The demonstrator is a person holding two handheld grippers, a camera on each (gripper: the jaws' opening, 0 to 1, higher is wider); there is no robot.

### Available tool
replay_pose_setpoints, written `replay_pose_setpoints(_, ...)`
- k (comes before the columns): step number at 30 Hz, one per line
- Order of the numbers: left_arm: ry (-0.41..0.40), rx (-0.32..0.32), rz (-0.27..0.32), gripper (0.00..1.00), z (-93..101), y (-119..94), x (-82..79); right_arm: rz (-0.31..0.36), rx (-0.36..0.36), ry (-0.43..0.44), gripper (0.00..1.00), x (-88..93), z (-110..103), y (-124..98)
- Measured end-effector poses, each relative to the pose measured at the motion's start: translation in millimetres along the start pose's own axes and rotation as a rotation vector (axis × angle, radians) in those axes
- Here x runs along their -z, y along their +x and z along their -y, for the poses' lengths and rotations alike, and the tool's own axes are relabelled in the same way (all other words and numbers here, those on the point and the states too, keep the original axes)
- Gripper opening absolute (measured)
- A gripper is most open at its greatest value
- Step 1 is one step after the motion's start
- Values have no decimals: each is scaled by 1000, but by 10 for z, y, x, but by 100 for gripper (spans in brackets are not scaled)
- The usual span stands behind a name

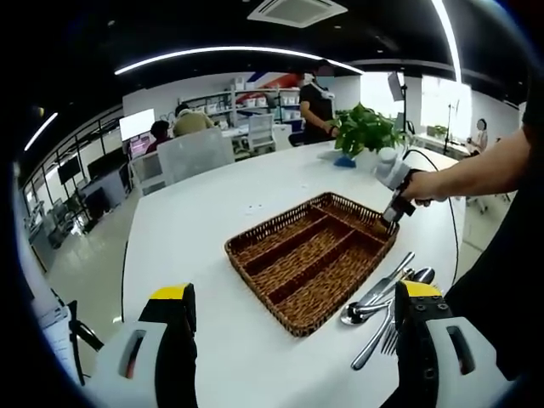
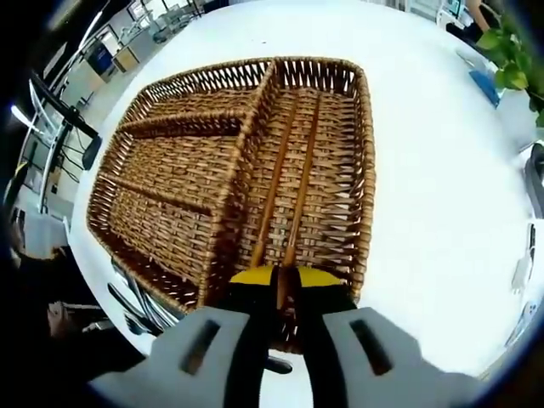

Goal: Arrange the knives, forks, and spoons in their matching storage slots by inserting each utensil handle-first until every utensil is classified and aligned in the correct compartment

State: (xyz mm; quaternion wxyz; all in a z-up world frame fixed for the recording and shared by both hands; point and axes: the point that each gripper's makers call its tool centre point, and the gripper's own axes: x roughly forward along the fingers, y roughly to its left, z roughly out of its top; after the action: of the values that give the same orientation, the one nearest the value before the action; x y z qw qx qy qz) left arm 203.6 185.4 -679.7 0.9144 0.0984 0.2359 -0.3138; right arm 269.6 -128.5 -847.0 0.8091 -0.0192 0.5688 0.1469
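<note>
brown woven wicker basket [image 1: 311, 259], shiny metal cutlery [image 1: 387, 297]

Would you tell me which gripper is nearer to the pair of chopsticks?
Right. The right gripper is shut on the chopsticks over the wicker tray; the left gripper hangs back, short of the tray.

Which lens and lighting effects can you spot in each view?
Left gripper view: ceiling light strips bow into arcs, the white table takes even light with soft shadows, and distant people are blurred. Right gripper view: the wicker tray bulges outward, and the right gripper blurs up close.
</note>
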Motion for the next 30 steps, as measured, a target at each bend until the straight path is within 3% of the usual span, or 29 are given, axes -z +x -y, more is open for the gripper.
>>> replay_pose_setpoints(7,1,0,6,99,-4,-2,-2,126,-18,-95,18,-223,-62,-183)
replay_pose_setpoints(10,4,0,9,99,7,4,-3,275,19,-284,26,-426,-49,-321)
replay_pose_setpoints(11,2,2,11,99,14,6,-6,281,18,-285,29,-421,-52,-337)
replay_pose_setpoints(14,-3,6,14,99,37,10,-17,400,14,-365,38,-542,-40,-474)
replay_pose_setpoints(17,-6,10,25,99,53,18,-33,386,30,-364,48,-485,41,-542)
replay_pose_setpoints(22,-11,11,36,99,64,24,-49,478,17,-364,69,-563,97,-741)
replay_pose_setpoints(24,-13,14,40,99,74,25,-57,508,-8,-353,78,-577,79,-821)
replay_pose_setpoints(30,-4,23,59,99,99,31,-90,643,-134,-335,93,-602,-73,-1118)
